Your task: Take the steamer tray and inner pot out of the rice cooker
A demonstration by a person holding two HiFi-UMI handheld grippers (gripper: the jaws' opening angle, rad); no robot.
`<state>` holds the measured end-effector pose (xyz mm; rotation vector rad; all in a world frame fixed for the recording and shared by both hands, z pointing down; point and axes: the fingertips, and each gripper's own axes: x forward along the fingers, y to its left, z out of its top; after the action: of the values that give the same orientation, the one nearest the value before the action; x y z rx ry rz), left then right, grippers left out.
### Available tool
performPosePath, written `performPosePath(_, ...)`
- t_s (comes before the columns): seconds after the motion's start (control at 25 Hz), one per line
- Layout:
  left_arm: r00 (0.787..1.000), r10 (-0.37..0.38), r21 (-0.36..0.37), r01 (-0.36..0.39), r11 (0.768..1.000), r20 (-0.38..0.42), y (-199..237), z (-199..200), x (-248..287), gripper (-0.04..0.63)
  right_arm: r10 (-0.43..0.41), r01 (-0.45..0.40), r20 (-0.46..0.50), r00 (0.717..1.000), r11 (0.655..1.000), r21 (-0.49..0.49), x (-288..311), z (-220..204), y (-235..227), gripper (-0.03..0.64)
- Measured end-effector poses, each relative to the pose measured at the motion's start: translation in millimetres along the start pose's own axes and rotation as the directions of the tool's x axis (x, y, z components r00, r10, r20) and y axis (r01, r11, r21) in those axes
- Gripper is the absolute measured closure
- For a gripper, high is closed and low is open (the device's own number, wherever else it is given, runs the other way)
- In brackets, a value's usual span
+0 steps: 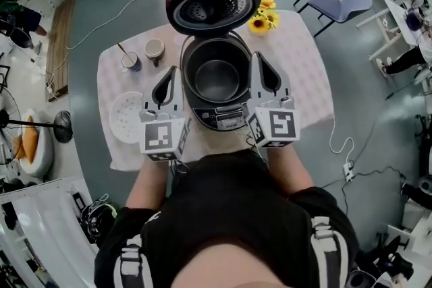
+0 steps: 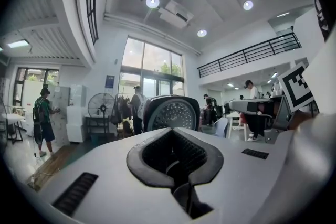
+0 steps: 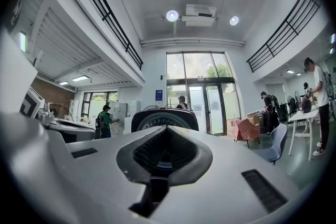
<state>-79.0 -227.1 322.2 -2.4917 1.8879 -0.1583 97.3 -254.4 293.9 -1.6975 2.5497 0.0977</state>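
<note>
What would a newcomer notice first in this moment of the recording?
A dark rice cooker stands at the centre of the cloth-covered table, with its purple-rimmed lid raised and the dark metal inner pot inside. The left gripper and right gripper flank it, both shut and empty. A white round perforated steamer tray lies on the table at the person's left of the cooker.

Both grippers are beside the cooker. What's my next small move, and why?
Probably open both jaws and ease toward the rim of the inner pot: it sits in the open rice cooker, the steamer tray already lies on the table, and the left gripper and right gripper flank the cooker, shut and empty.
</note>
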Motion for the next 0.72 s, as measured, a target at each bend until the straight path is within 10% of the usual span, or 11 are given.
performPosePath(0.28,0.999,0.031,0.008,-0.031,0.999,-0.025,-9,-9,17,0.584,0.078,-0.077,-0.025,0.997,0.997,0.029,9,-13,-19,0.618)
performPosePath(0.32,0.999,0.025,0.010,-0.024,1.000,-0.035,-10,-11,20,0.467,0.107,-0.106,-0.018,0.994,0.993,0.057,11,-13,-19,0.595)
performPosePath(0.4,0.997,-0.004,0.004,0.004,1.000,-0.077,-13,-18,27,0.206,0.155,-0.151,-0.031,0.987,0.982,0.116,17,-17,-19,0.298)
performPosePath(0.72,0.974,0.003,-0.044,-0.013,0.999,-0.227,-5,-49,33,0.187,0.173,-0.164,-0.214,0.961,0.985,0.059,35,-56,-36,0.276)
